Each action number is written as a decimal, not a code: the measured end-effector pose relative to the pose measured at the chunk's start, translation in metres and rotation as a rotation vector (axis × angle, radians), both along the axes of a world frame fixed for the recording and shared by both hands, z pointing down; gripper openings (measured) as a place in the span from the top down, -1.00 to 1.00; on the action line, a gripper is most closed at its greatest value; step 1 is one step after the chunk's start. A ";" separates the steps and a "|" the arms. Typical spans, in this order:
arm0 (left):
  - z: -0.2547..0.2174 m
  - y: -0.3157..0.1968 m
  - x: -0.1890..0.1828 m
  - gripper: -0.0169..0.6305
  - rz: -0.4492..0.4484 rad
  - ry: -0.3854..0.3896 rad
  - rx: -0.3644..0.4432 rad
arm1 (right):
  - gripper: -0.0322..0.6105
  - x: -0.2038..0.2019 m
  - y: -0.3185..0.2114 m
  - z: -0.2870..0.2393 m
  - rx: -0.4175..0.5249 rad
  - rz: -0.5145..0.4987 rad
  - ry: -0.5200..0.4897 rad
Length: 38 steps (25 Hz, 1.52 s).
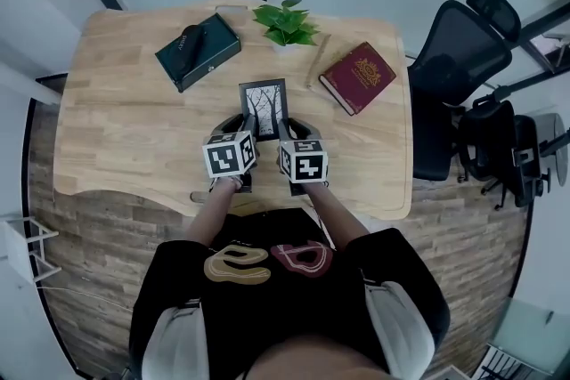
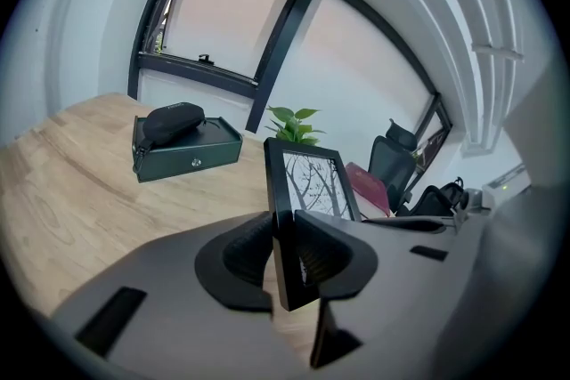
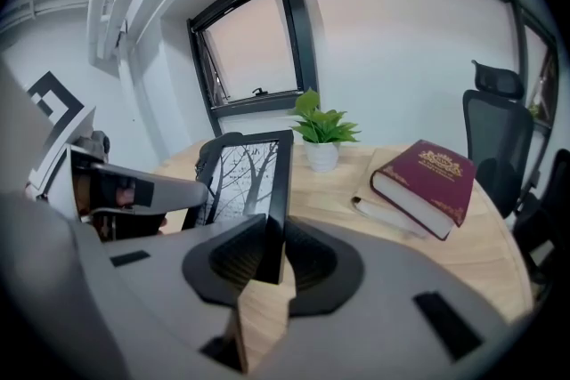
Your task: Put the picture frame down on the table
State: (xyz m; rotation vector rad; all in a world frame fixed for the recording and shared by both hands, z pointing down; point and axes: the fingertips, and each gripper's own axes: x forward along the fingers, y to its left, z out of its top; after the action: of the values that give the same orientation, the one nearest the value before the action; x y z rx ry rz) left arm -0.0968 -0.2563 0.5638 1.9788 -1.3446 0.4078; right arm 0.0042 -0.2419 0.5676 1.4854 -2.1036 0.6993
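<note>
A black picture frame [image 1: 264, 107] with a bare-tree print is held above the wooden table [image 1: 116, 120] near its front middle. My left gripper [image 1: 239, 125] is shut on the frame's left edge. My right gripper [image 1: 287, 127] is shut on its right edge. In the left gripper view the picture frame [image 2: 307, 187] stands upright between the jaws of that gripper [image 2: 285, 249]. The right gripper view shows the picture frame [image 3: 249, 178] clamped by its side bar in that gripper [image 3: 270, 249], with the left gripper [image 3: 116, 191] beyond it.
A dark green box [image 1: 198, 52] with a black case on top lies at the back left. A small potted plant [image 1: 286, 24] stands at the back middle. A maroon book [image 1: 357, 76] lies at the back right. A black office chair [image 1: 463, 58] is beside the table's right edge.
</note>
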 end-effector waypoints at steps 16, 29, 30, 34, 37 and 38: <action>0.041 -0.051 0.007 0.68 -0.028 -0.029 -0.110 | 0.67 0.007 -0.053 0.040 -0.108 -0.008 0.018; 0.074 -0.073 0.006 0.68 -0.033 -0.030 -0.181 | 0.67 0.006 -0.077 0.070 -0.185 -0.010 0.043; 0.077 -0.075 0.005 0.68 -0.033 -0.033 -0.188 | 0.67 0.005 -0.079 0.073 -0.192 -0.010 0.045; 0.088 -0.079 0.007 0.68 -0.034 -0.033 -0.216 | 0.67 0.007 -0.083 0.083 -0.216 -0.009 0.054; 0.093 -0.082 0.005 0.68 -0.041 -0.038 -0.226 | 0.67 0.006 -0.086 0.089 -0.230 -0.012 0.060; 0.095 -0.084 0.005 0.68 -0.042 -0.038 -0.227 | 0.67 0.006 -0.088 0.091 -0.231 -0.012 0.062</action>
State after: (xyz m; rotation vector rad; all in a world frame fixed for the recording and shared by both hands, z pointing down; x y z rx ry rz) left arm -0.0914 -0.3403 0.6591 1.7618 -1.2995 0.5558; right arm 0.0107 -0.3301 0.6586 1.3497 -1.9115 0.8496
